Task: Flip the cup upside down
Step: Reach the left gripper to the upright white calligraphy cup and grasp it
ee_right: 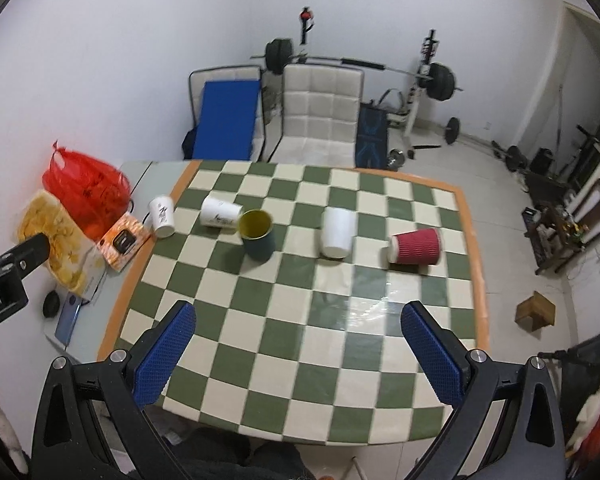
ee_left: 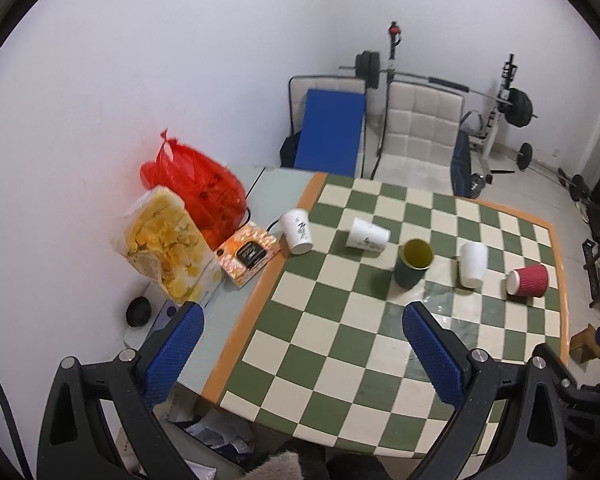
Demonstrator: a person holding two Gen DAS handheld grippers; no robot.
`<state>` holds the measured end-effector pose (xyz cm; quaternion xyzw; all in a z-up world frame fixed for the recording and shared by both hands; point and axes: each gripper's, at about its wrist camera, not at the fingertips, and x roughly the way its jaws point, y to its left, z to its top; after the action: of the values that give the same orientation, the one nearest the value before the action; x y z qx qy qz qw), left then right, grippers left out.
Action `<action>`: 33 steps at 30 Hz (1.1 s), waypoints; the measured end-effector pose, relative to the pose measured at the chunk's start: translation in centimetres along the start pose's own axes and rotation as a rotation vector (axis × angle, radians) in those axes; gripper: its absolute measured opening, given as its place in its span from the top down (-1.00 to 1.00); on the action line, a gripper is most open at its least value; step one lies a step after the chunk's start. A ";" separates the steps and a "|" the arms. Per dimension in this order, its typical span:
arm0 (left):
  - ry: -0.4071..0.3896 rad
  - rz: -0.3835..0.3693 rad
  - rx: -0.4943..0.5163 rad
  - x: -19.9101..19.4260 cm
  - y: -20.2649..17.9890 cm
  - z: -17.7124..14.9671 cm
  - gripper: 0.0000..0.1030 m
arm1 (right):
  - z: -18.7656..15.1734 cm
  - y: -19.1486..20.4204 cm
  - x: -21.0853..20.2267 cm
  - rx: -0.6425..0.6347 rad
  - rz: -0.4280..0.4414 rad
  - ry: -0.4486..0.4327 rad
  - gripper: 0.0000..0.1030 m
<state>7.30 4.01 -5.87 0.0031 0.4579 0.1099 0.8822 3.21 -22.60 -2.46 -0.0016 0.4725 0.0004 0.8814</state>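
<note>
both tools, left tool [ee_left: 302,334] and right tool [ee_right: 298,332], hover spread and empty over the surface [ee_right: 340,360]. green cup [ee_right: 257,238] stands upright mid-surface. approach level, pinch its wall, lift clear, then invert.

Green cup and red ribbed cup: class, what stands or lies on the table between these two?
One plain white paper cup, mouth toward the camera, lies between the upright green cup and the red ribbed cup on its side; both wrist views show it.

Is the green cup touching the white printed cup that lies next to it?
Cannot tell. In the right wrist view the green cup overlaps the white printed cup; the left wrist view suggests a narrow gap, not plainly.
</note>
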 end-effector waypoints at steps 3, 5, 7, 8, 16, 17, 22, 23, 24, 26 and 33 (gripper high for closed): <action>0.037 0.021 -0.010 2.6 1.3 0.5 -0.98 | 0.8 2.3 3.3 -0.023 0.024 0.033 -1.00; 0.056 0.029 -0.009 4.4 2.1 1.0 -0.98 | 1.2 4.1 4.9 -0.032 0.030 0.045 -1.00; 0.080 0.035 0.001 6.5 2.7 1.7 -0.98 | 1.9 5.6 6.5 -0.033 0.025 0.058 -1.00; 0.087 0.038 0.004 7.3 3.0 2.0 -0.98 | 2.3 6.4 7.6 -0.033 0.026 0.074 -1.00; 0.177 0.050 0.044 15.7 4.8 4.8 -0.98 | 4.8 11.7 15.1 -0.009 0.041 0.181 -1.00; 0.196 0.048 0.047 17.1 5.0 5.3 -0.98 | 5.1 12.3 16.2 -0.006 0.040 0.197 -1.00; 0.256 0.061 0.053 22.7 5.6 7.1 -0.98 | 6.4 14.1 21.8 -0.002 0.019 0.271 -1.00; 0.265 0.068 0.054 23.6 5.7 7.4 -0.98 | 6.5 14.4 22.7 0.000 0.017 0.283 -1.00; 0.280 0.070 0.054 24.7 5.8 7.7 -0.98 | 6.6 14.5 23.6 0.008 0.011 0.296 -1.00; 0.306 0.087 0.055 27.1 5.9 8.3 -0.98 | 6.9 14.9 25.9 0.018 0.000 0.326 -1.00; 0.468 0.078 0.015 35.0 5.4 9.6 -0.98 | 6.5 15.4 32.7 -0.004 -0.077 0.440 -1.00</action>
<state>33.48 17.07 -27.99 0.0017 0.6502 0.1384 0.7470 26.68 -7.25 -26.13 -0.0212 0.6530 -0.0326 0.7564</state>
